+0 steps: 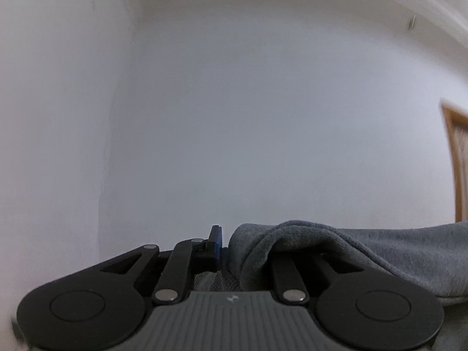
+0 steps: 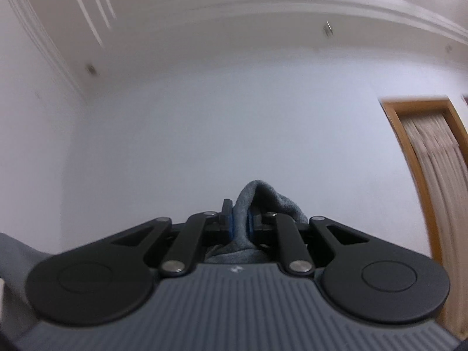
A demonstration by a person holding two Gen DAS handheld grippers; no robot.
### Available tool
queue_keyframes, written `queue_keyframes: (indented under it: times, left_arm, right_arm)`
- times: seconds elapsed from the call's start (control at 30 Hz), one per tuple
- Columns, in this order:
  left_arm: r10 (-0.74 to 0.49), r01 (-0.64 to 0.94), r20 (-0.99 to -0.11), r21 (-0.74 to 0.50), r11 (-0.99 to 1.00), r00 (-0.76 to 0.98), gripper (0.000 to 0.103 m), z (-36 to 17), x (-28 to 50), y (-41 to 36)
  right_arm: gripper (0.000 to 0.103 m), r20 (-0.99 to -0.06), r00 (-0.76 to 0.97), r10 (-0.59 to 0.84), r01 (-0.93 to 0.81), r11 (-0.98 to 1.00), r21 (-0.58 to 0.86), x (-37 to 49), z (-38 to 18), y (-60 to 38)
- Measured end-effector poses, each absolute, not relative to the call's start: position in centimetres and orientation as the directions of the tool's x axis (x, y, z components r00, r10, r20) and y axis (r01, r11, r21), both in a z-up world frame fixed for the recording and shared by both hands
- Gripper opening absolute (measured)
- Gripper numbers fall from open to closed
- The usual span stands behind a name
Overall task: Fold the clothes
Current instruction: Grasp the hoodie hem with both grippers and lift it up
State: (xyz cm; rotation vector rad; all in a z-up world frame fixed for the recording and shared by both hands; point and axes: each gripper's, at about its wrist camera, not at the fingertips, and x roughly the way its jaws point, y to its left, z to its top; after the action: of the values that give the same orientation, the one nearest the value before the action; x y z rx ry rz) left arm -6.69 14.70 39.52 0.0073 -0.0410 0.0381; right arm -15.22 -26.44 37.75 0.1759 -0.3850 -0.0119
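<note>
I have both grippers tipped up toward a white wall and ceiling moulding, so most of each view is bare plaster.

On my right gripper the jaws are drawn narrow and pinch a fold of the grey garment between their blue pads. The cloth rises above the fingertips in a rounded hump, then falls away over the right finger and down behind the jaws toward the gripper body. It looks like a thick, soft knit with a fleecy, slightly napped face.

On my left gripper the same grey garment is bunched at the jaws and drapes over the right finger, hiding it. Only the left finger's blue pad shows, touching the cloth edge, and the jaws appear clamped on it. From there the fabric stretches rightward in a long, roughly level band, with a rolled, doubled hem at the grip.

A wooden door frame with a pale curtain stands to the right of the jaws.
</note>
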Motion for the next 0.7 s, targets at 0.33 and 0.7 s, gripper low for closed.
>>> queue_keyframes:
  times: [0.33,0.7]
  left_arm:
    - [0.248,-0.236,-0.508,0.09,0.968,0.825,0.015,11.9,19.6,7.2]
    - [0.468,-0.291,-0.585,0.374,0.881,0.663,0.025,-6.5,31.6,4.7]
  right_arm:
    - [0.014,-0.206,0.975,-0.084,0.134,0.961,0.242,10.3,10.2,-30.6]
    - [0.015,-0.566,0.824,-0.014,0.15,0.969,0.195,28.3,-8.9,-32.2]
